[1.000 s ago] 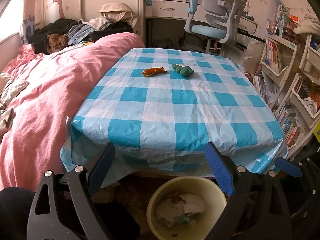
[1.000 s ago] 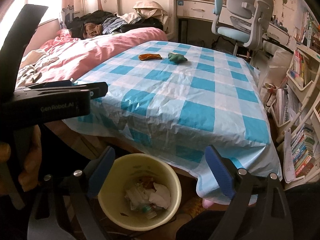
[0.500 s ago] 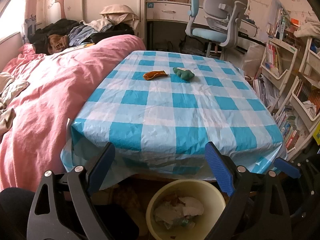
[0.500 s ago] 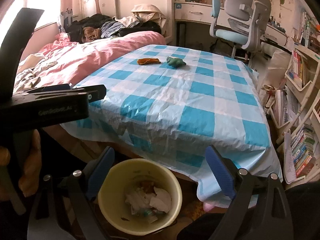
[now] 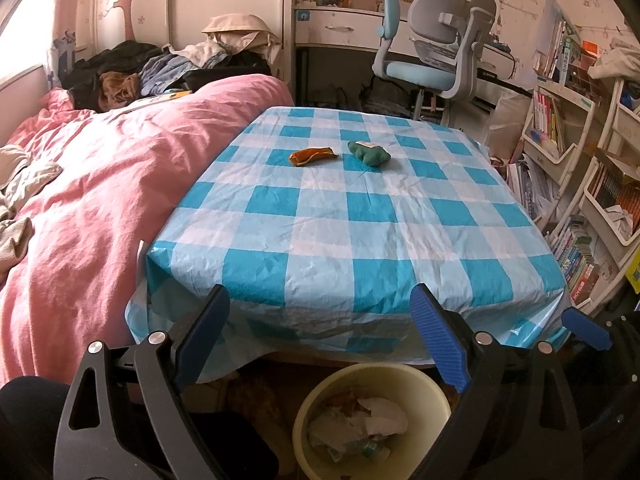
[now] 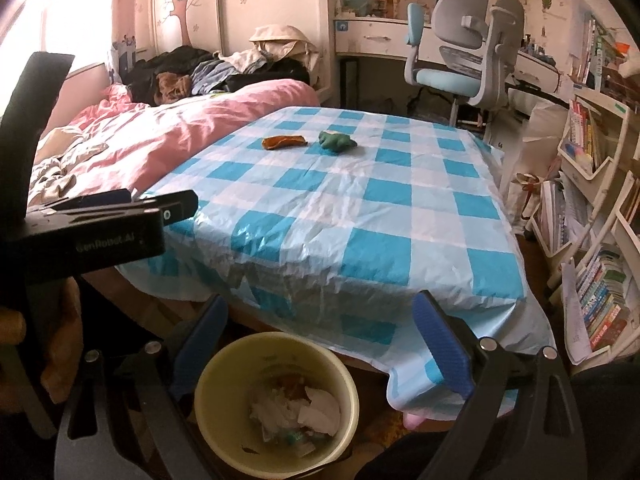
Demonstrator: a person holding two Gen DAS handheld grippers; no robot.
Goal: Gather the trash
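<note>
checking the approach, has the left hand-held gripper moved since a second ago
Yes. The left hand-held gripper has tilted slightly upward: against it, the checked table and yellow trash bin sit lower in its view.

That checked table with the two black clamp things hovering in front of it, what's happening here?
A person is clearing trash with a gripper in each hand. The left gripper and right gripper are both open and empty, held above a yellow bin that already has crumpled paper in it. Two scraps lie on the table: an orange piece and a green one beside it, neither touched.
</note>
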